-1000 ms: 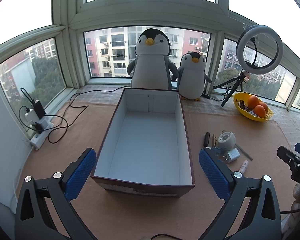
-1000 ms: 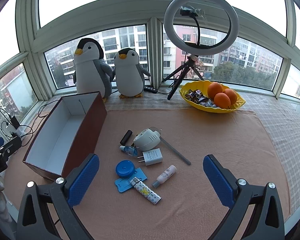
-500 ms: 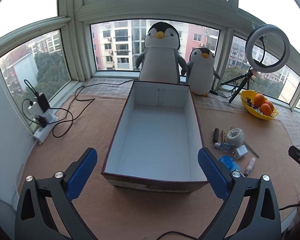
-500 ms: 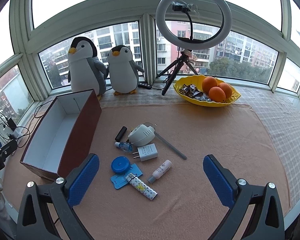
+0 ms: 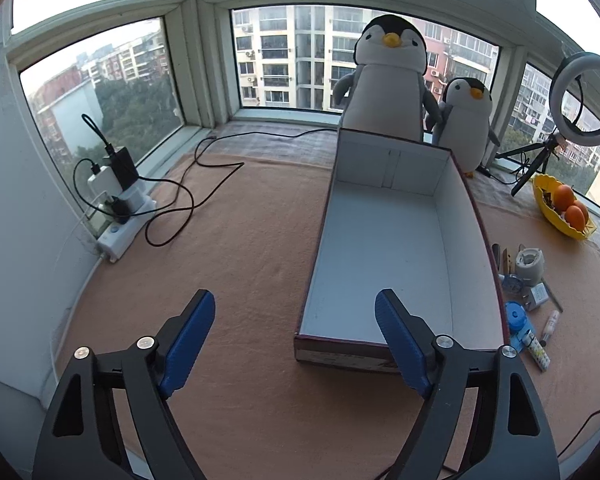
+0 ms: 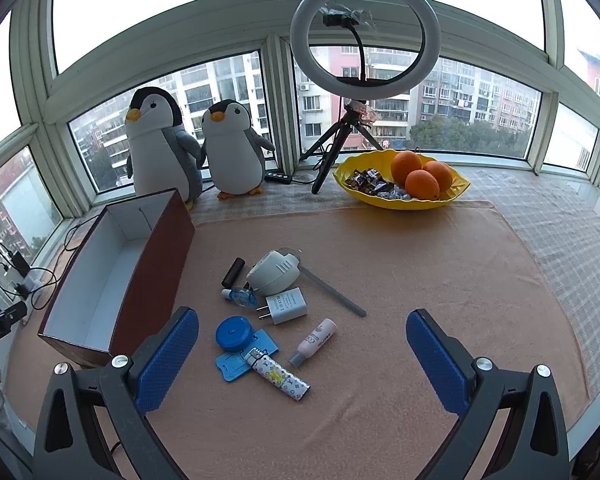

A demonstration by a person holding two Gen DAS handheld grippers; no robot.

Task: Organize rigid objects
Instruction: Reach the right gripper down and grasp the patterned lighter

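An open brown box with a white inside (image 5: 384,248) (image 6: 100,280) stands empty on the tan cloth. To its right lies a cluster of small objects: a white charger plug (image 6: 286,306), a blue round tape (image 6: 233,333), a patterned lighter (image 6: 278,374), a pink tube (image 6: 314,341), a black cylinder (image 6: 233,272), a grey-white gadget (image 6: 274,272) and a grey stick (image 6: 332,292). My left gripper (image 5: 296,340) is open and empty, near the box's front left corner. My right gripper (image 6: 302,360) is open and empty, hovering just in front of the cluster.
Two plush penguins (image 6: 160,144) stand behind the box. A ring light on a tripod (image 6: 364,40) and a yellow bowl of oranges (image 6: 400,184) are at the back right. A power strip with cables (image 5: 120,216) lies at the far left by the window.
The left gripper's view has swung left and pulled back, so the box now sits to the right. The right gripper has moved slightly. Both stay open.
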